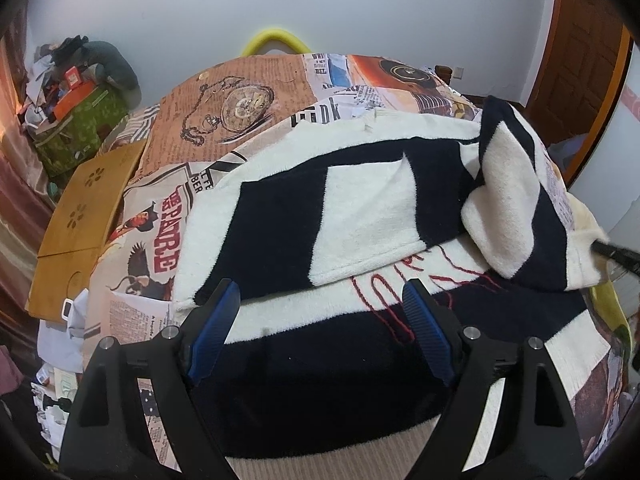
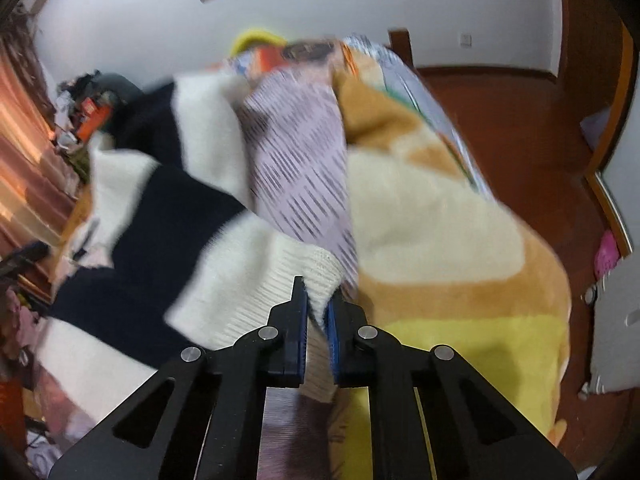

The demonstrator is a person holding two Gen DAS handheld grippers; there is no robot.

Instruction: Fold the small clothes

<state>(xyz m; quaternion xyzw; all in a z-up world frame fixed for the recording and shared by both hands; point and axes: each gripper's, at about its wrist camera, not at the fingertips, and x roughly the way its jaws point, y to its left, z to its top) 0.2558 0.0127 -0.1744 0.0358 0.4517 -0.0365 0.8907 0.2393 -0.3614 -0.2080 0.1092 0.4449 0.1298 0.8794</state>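
A navy and cream striped sweater [image 1: 360, 216] with red stitched lettering lies spread on the bed, one sleeve folded across its body. My left gripper [image 1: 320, 296] is open and empty, hovering just above the sweater's lower part. My right gripper [image 2: 318, 304] is shut on the cream ribbed cuff [image 2: 280, 292] of the sweater's other sleeve [image 2: 168, 216] and holds it lifted at the bed's right side; its tip shows at the right edge of the left wrist view [image 1: 612, 254].
The bed has a newspaper-print cover [image 1: 240, 112]. A wooden lap table [image 1: 84, 216] lies at its left edge. A yellow and tan fleece blanket [image 2: 440, 220] and a lilac patterned cloth [image 2: 296, 168] lie on the right. A cluttered green box [image 1: 76, 120] stands at the back left.
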